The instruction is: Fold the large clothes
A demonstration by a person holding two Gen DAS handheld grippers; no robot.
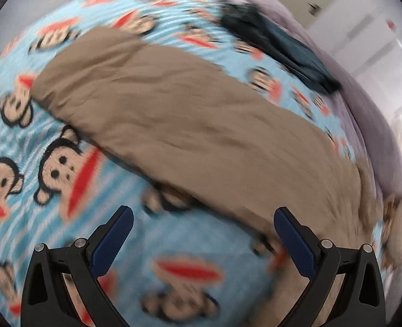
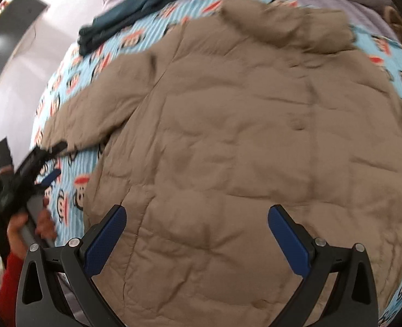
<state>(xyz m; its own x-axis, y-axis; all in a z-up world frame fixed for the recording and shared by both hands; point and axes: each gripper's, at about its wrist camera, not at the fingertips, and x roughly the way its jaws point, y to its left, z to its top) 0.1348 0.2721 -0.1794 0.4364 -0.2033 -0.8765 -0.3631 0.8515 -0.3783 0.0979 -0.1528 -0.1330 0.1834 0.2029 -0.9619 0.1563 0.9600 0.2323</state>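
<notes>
Bed, monkey-print blanket [image 1: 23, 87]: tan padded jacket [image 2: 255, 136] spread flat, unfolded. Your left tongs [image 1: 203, 234] and right tongs [image 2: 197, 231] apart, empty. Next: grip sleeve [image 1: 173, 114], fold inward.

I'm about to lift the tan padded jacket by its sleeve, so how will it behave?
The tan jacket looks quilted and puffy, so probably light for its bulk. Its sleeve lies limp on the monkey-print blanket, so it should droop, not hold shape. The smooth shell may slip between open tongs.

Both tongs gape wide and hold nothing: left tongs [image 1: 203, 227] and right tongs [image 2: 197, 224] sit low in their frames.
</notes>
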